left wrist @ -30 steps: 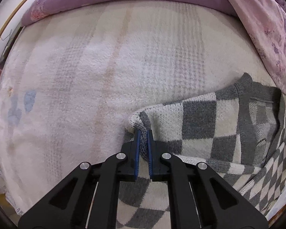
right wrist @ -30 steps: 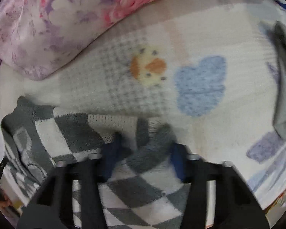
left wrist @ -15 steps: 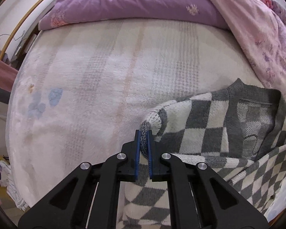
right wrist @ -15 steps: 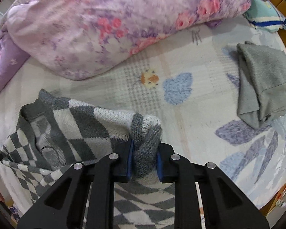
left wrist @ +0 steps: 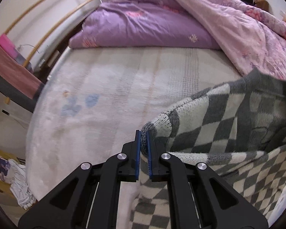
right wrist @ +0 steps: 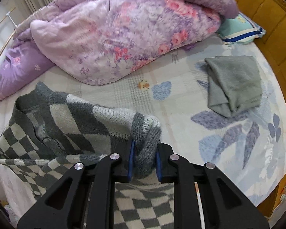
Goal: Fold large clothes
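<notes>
Both grippers hold the sweater (left wrist: 228, 118) up off the bed (left wrist: 104, 99): left gripper (left wrist: 144, 143) jaws clenched on one shoulder, right gripper (right wrist: 144, 152) on the other. No fold looks made yet.

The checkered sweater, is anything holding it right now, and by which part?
Both. The left gripper pinches a bunched shoulder edge of the checkered sweater; the right gripper clamps a thicker bunch at the other shoulder.
</notes>
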A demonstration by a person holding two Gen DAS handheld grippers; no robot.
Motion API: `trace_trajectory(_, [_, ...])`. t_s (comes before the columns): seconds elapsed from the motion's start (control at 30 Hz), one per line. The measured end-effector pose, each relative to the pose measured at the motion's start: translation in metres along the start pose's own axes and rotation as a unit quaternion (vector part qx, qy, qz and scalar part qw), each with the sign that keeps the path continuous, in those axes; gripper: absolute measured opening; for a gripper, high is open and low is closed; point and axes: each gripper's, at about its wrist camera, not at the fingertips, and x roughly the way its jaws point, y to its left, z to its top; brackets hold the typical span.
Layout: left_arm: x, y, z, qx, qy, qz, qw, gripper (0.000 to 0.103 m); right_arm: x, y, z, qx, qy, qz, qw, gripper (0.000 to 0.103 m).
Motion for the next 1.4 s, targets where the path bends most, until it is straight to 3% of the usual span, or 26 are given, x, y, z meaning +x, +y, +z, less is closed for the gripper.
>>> trace_trajectory(0.37, [-0.101,0.032,-0.106,-0.068,-0.063,0.015,0.9956,0.006,-0.092,-0.025,-0.105,-0.025,-0.071,0.014,0.997,0.016])
trace_trajectory(0.6, [-0.125,0.056,-0.217,-0.122,-0.04,-0.001,0.9917,0.006,-0.105,-0.056,-0.203,-0.04,-0.056,0.024,0.997,0.016])
trace_trajectory(0.73, [-0.115,0.055,-0.28,-0.104,-0.001,0.012,0.9945,0.006,-0.088,-0.072,-0.267,-0.052,-0.019,0.025,0.998,0.016])
trace_trajectory(0.83, [-0.094,0.055,-0.333,-0.102,0.048,0.01,0.9936,0.002,-0.061,-0.082,-0.312,-0.056,0.033,0.018,0.998,0.017])
trace_trajectory(0.9, [-0.076,0.055,-0.367,-0.096,0.091,0.032,0.9907,0.0,-0.039,-0.085,-0.337,-0.067,0.072,-0.003,0.995,0.017])
trace_trajectory(1.0, [-0.063,0.065,-0.402,-0.12,0.144,0.005,0.9823,0.001,-0.013,-0.094,-0.372,-0.054,0.149,-0.026,0.987,0.017])
trace_trajectory(1.07, [-0.063,0.074,-0.41,-0.153,0.165,-0.026,0.9741,0.001,-0.016,-0.102,-0.382,-0.016,0.176,0.008,0.984,0.019])
trace_trajectory(1.1, [-0.066,0.079,-0.413,-0.18,0.171,-0.059,0.9668,0.01,-0.023,-0.106,-0.387,0.007,0.182,0.031,0.983,0.03])
trace_trajectory(1.13, [-0.066,0.081,-0.414,-0.202,0.178,-0.088,0.9591,0.035,-0.027,-0.107,-0.388,0.022,0.188,0.048,0.981,0.06])
trace_trajectory(1.17, [-0.065,0.08,-0.415,-0.214,0.185,-0.103,0.9537,0.049,-0.031,-0.108,-0.388,0.041,0.195,0.065,0.978,0.075])
trace_trajectory(1.2, [-0.064,0.077,-0.415,-0.228,0.187,-0.118,0.9482,0.058,-0.035,-0.109,-0.388,0.063,0.194,0.082,0.976,0.083])
trace_trajectory(1.27, [-0.055,0.066,-0.412,-0.234,0.201,-0.147,0.94,0.058,-0.035,-0.106,-0.384,0.087,0.184,0.113,0.973,0.083])
trace_trajectory(1.33, [-0.043,0.05,-0.408,-0.233,0.213,-0.151,0.9366,0.059,-0.02,-0.099,-0.379,0.108,0.2,0.123,0.966,0.083])
trace_trajectory(1.37, [-0.037,0.044,-0.406,-0.234,0.212,-0.152,0.9364,0.063,-0.008,-0.097,-0.378,0.125,0.21,0.127,0.961,0.083])
trace_trajectory(1.4, [-0.026,0.037,-0.405,-0.235,0.212,-0.151,0.9364,0.073,0.003,-0.096,-0.379,0.144,0.218,0.133,0.956,0.083])
